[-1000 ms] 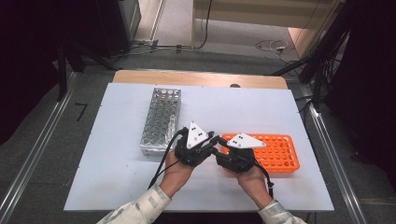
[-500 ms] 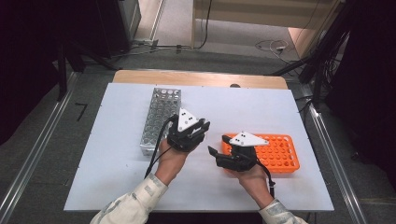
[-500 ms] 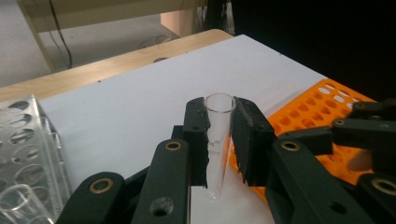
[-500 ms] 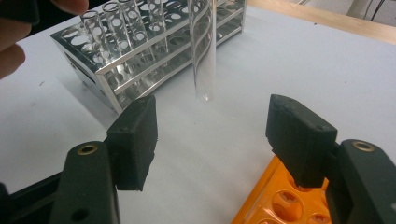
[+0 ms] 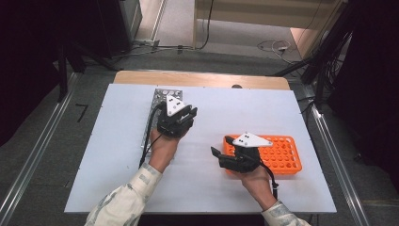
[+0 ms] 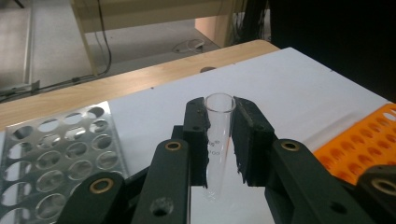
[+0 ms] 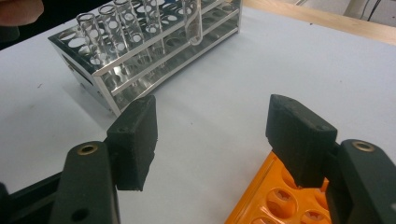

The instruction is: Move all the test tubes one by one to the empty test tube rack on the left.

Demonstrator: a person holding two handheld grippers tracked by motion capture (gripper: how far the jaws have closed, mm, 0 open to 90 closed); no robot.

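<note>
Tube (image 6: 218, 140) clamped between left jaws.

Partly hidden rack and tube, cropped edges

In the high view the left gripper (image 5: 176, 118) covered much of the metal rack (image 5: 160, 96); jaws hid the glass tube's (image 6: 217, 140) middle, its printed marks too blurred to read.

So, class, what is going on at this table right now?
A person works with a gripper in each hand. The left gripper is shut on a clear glass test tube and holds it beside the metal rack, which already has several tubes standing in it. The right gripper sits at the near end of the orange rack; its jaws have just been opening and nothing is between them. It looks like tubes are being moved between the two racks.
</note>
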